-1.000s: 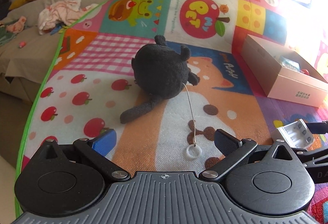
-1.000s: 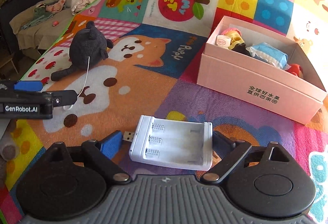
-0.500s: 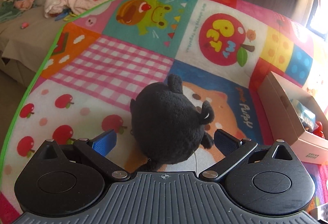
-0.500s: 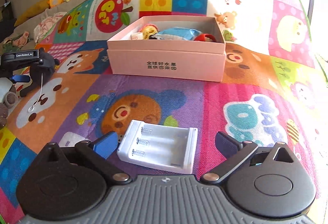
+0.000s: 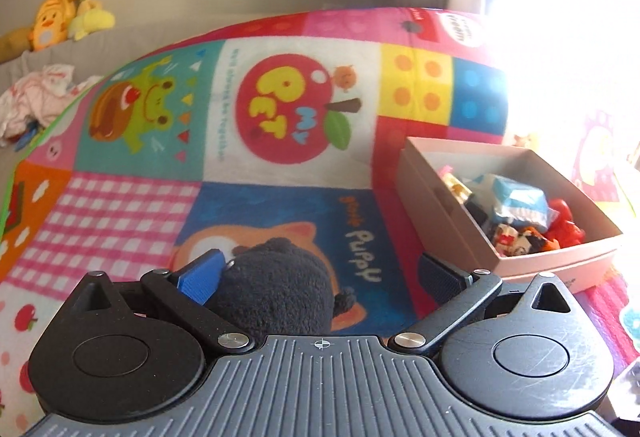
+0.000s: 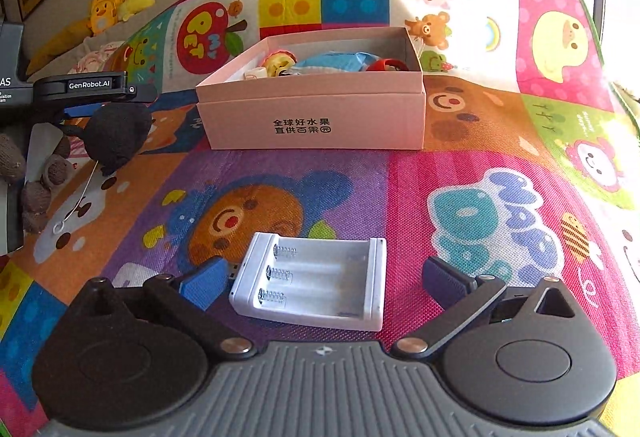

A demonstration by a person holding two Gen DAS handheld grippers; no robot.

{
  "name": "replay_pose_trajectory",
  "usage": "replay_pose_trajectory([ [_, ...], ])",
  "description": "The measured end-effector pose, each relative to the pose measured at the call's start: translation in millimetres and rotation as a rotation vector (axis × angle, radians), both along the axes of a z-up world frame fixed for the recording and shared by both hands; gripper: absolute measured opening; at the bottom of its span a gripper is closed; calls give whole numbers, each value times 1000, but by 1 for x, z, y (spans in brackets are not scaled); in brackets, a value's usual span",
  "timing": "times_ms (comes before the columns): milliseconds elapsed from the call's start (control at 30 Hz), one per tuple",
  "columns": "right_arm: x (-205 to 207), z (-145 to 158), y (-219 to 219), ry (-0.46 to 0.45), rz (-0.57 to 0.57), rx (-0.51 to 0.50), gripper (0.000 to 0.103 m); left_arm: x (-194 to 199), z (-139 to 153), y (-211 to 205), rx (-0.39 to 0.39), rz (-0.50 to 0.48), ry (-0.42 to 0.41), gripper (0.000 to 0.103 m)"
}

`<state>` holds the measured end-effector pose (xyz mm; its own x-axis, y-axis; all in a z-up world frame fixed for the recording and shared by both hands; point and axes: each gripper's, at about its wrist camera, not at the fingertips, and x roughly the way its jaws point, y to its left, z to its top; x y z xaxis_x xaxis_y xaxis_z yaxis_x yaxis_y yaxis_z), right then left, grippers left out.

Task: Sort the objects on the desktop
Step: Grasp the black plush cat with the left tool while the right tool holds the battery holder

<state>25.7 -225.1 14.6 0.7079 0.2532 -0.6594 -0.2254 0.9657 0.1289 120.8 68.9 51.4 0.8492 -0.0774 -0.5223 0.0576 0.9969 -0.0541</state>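
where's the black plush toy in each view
Left wrist: black plush toy at bottom centre, between the left gripper jaws, against the blue one.
Right wrist: at the left edge, under the left gripper, string and ring trailing down.
Shared landmark: pink box, right of the toy in both.

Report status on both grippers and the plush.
Left gripper open around black plush. Right gripper open, straddling white battery holder. Pink box ahead, path unobstructed.
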Motion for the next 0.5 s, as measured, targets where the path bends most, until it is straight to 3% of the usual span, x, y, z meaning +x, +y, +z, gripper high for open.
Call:
replay_pose_trajectory([
  [133,1,0,-1,3,0,6,103,-14,5,-13,1,-161,-3,103],
  [300,1,0,1,3,0,3,103,-34,6,-28,8,-267,-20,103],
  [400,1,0,1,3,0,-1,103,-41,12,-25,0,-216,-32,103],
  [500,1,0,1,3,-1,-2,103,-56,20,-20,85,-97,-86,103],
])
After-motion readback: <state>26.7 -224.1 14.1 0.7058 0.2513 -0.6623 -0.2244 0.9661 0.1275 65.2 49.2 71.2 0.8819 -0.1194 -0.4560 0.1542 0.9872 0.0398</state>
